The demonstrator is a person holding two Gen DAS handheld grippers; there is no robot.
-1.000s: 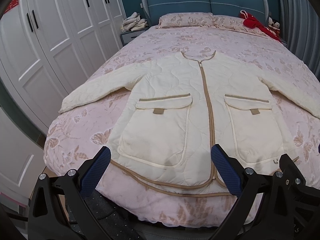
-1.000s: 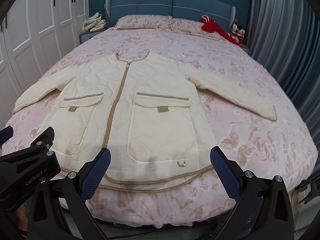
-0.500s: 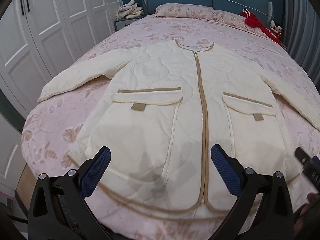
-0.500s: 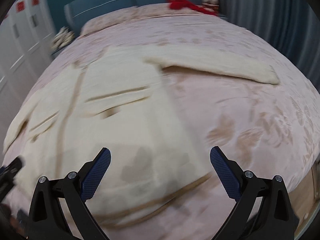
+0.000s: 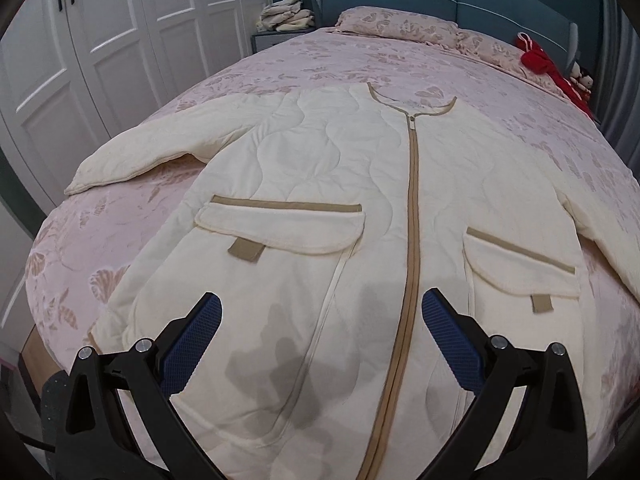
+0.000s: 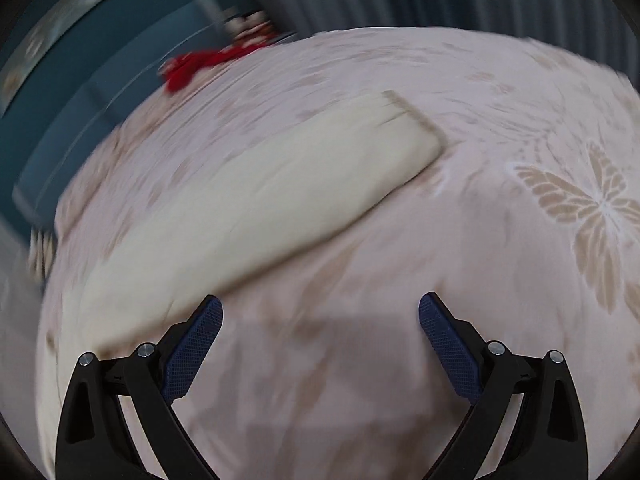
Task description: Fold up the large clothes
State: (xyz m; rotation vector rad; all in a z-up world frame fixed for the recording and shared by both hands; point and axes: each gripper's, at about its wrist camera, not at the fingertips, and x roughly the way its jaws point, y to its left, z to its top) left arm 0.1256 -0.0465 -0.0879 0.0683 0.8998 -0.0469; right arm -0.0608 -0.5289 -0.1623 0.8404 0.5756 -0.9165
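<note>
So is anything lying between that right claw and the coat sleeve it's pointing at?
Nothing visible. Only bare pink floral bedspread lies between the open right claw and the cream quilted coat's sleeve; the picture is blurred, though.

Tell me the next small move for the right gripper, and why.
Probably ease the right gripper forward to the sleeve cuff and close on it. Both grippers are open and empty, the jacket lies flat, zipped, unfolded, and the sleeve stretches out across the bedspread ahead.
</note>
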